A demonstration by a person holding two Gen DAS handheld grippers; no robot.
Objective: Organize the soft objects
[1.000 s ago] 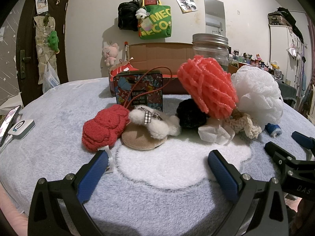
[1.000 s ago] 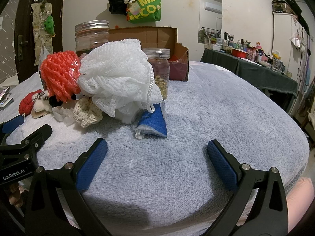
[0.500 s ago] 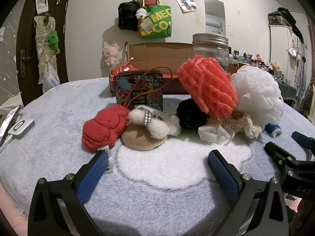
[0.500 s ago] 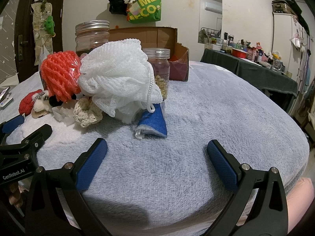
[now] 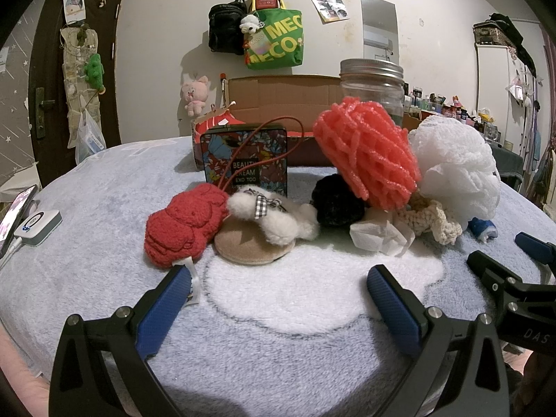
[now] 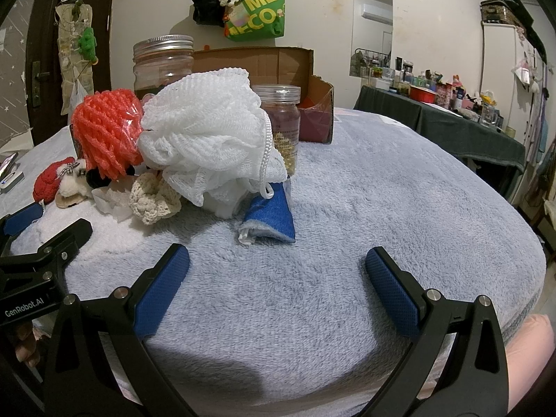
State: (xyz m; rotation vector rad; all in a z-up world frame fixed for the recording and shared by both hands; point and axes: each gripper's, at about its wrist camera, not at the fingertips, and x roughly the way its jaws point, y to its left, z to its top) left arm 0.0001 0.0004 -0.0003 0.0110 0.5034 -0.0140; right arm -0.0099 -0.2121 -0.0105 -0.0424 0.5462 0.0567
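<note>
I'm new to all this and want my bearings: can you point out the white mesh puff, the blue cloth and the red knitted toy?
white mesh puff (image 6: pixel 208 132), right wrist view, middle of its ruffles.
blue cloth (image 6: pixel 272 217), right wrist view, its blue face.
red knitted toy (image 5: pixel 184 226), left wrist view, centre of its body.

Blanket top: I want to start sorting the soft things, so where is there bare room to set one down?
Free: the grey blanket right of the blue cloth, out to the edge, and the white patch before the pile. Crowded: from the red knit to the white pouf, jars and box behind.
</note>
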